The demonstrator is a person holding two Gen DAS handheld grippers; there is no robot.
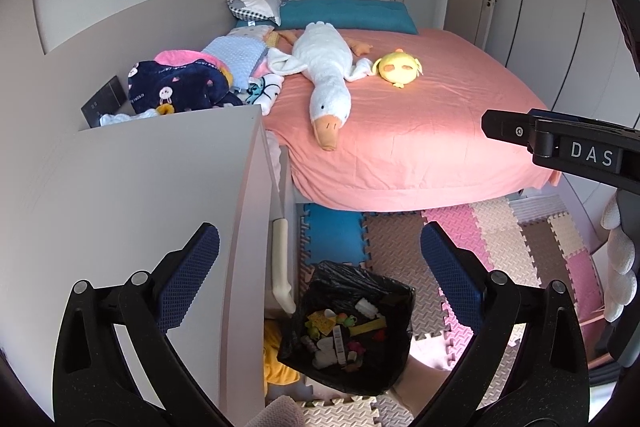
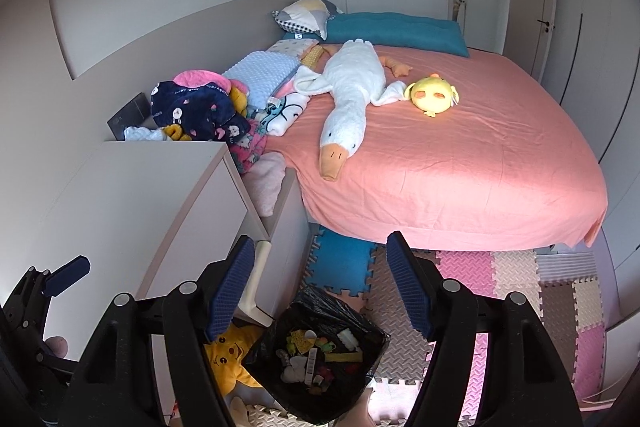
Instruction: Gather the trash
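Trash fills the black-lined bin (image 1: pixel 352 319) on the foam mat (image 1: pixel 452 255) beside the white cabinet (image 1: pixel 132 211). Left gripper (image 1: pixel 320 283) and right gripper (image 2: pixel 320 287) hover above it, jaws wide, holding nothing

Soft daylight, sharp focus (fisheye bending, dark corners).

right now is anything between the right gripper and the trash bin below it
Nothing visible. The right gripper is open and empty above the black-lined trash bin, whose mouth is uncovered. The white cabinet stands off to its left.
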